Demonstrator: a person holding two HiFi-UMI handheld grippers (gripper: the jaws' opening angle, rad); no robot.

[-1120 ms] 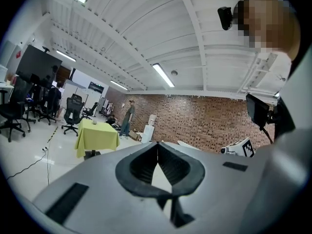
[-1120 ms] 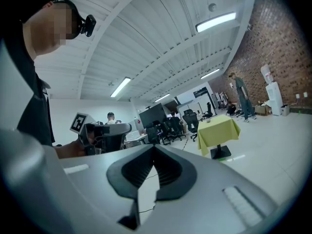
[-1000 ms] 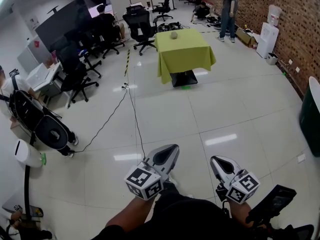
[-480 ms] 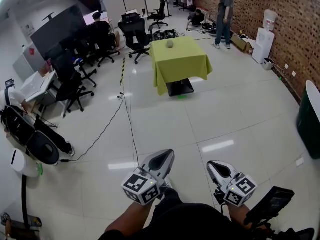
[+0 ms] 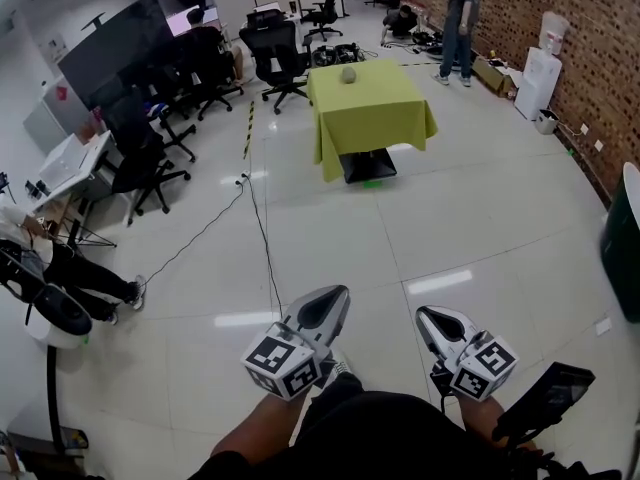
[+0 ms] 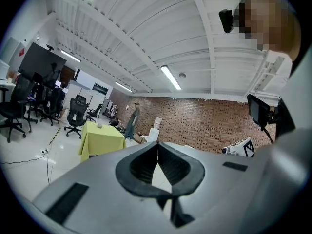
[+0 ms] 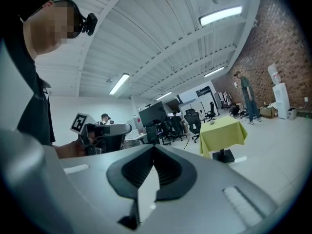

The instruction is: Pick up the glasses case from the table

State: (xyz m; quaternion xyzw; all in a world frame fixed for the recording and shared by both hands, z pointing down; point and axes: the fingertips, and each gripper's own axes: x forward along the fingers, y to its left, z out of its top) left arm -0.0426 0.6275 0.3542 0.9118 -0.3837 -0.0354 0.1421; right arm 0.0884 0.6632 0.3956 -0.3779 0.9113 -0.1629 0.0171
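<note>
- At the bottom edge of the head view, the person's forearms hold both tools low. The left gripper [image 5: 322, 315] sits bottom centre-left and the right gripper [image 5: 441, 326] bottom centre-right, both pointing up the frame into the room.
- In the left gripper view, the jaws meet at their tips with nothing between them. The right gripper view shows the same: tips pressed together, empty. Neither tool holds anything.
- Above the grippers in the head view spreads a wide stretch of white tiled floor [image 5: 450, 218]. A black cable [image 5: 265, 233] runs up it left of centre.
- The table [image 5: 375, 118], draped in a yellow-green cloth, stands in the upper centre of the frame, well apart from both grippers.
- The glasses case [image 5: 348, 74] appears as a small grey rounded thing lying alone on the far part of the tabletop, untouched. It is too small here to tell how it is turned.
- Behind the table, office chairs [image 5: 278, 53] fill the upper left. A standing person [image 5: 460, 13] is at the upper right beside the brick wall [image 5: 590, 38].
- As a judgement, no part of the pick is done. The whole approach to the table remains, then opening one gripper's jaws, closing them on the case and lifting it off the cloth.
</note>
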